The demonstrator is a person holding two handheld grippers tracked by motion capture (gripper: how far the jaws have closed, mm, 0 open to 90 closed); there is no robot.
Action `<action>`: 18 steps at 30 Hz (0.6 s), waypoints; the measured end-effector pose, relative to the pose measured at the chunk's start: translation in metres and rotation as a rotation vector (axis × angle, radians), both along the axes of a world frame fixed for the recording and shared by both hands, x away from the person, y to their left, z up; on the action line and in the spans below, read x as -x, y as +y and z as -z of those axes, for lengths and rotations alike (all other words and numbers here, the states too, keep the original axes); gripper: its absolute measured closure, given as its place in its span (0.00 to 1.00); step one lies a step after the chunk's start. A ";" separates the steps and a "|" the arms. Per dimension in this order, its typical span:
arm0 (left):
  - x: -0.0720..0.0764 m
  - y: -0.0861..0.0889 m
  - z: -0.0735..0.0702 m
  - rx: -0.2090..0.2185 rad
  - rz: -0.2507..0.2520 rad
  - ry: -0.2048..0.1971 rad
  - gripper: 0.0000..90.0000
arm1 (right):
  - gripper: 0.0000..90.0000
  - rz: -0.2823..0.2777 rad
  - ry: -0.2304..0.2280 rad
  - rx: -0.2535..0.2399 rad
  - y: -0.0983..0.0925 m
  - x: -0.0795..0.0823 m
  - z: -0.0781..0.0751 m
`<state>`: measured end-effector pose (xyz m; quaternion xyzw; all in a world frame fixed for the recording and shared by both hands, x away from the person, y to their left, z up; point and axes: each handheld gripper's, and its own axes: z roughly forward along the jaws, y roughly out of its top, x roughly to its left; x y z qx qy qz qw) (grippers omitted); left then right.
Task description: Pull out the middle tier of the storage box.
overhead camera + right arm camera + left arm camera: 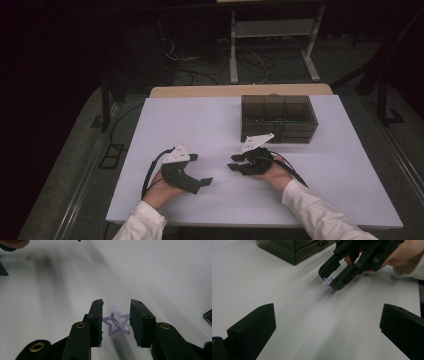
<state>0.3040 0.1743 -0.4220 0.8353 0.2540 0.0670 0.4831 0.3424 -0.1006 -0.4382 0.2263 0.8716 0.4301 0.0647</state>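
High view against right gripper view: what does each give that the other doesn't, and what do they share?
High view: the dark box with its compartments seen from above, the left claw with jaws wide, and floor cables behind. Right gripper view: a pale purple star clip pinched between the right claw jaws. Shared: the right claw and the white table.

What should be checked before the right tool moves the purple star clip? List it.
1. Star clip between the right tool jaws: ok.
2. Pads pressing on the clip: ok, its points appear to meet both pads.
3. Clip lifted off the white table: cannot tell.
4. Left tool clear of the clip: ok, open and set apart.
5. Dark compartment box reachable behind the right tool: ok.
6. Box lid open: cannot tell.
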 end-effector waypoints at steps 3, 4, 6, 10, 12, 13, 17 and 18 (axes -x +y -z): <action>0.000 0.000 0.000 -0.001 0.000 0.000 0.00 | 0.70 0.001 0.006 0.002 0.001 -0.001 0.001; 0.000 0.000 0.000 -0.001 0.000 0.000 0.00 | 0.70 0.001 0.006 0.005 0.003 -0.002 0.003; 0.000 0.000 0.000 0.000 -0.001 0.000 0.00 | 0.70 0.000 0.006 0.006 0.004 -0.002 0.004; 0.000 0.000 0.000 0.001 0.000 0.000 0.00 | 0.70 -0.003 0.012 0.011 0.008 -0.004 0.008; 0.000 0.000 0.000 0.001 0.001 0.002 0.00 | 0.70 -0.007 0.014 0.014 0.009 -0.004 0.008; 0.000 0.000 0.000 0.000 0.001 0.002 0.00 | 0.70 -0.012 0.012 0.015 0.010 -0.004 0.009; 0.000 0.000 0.000 0.000 0.001 0.002 0.00 | 0.69 -0.023 0.012 0.018 0.014 -0.003 0.011; 0.000 0.000 0.000 0.000 0.001 0.002 0.00 | 0.69 -0.023 0.012 0.018 0.014 -0.003 0.011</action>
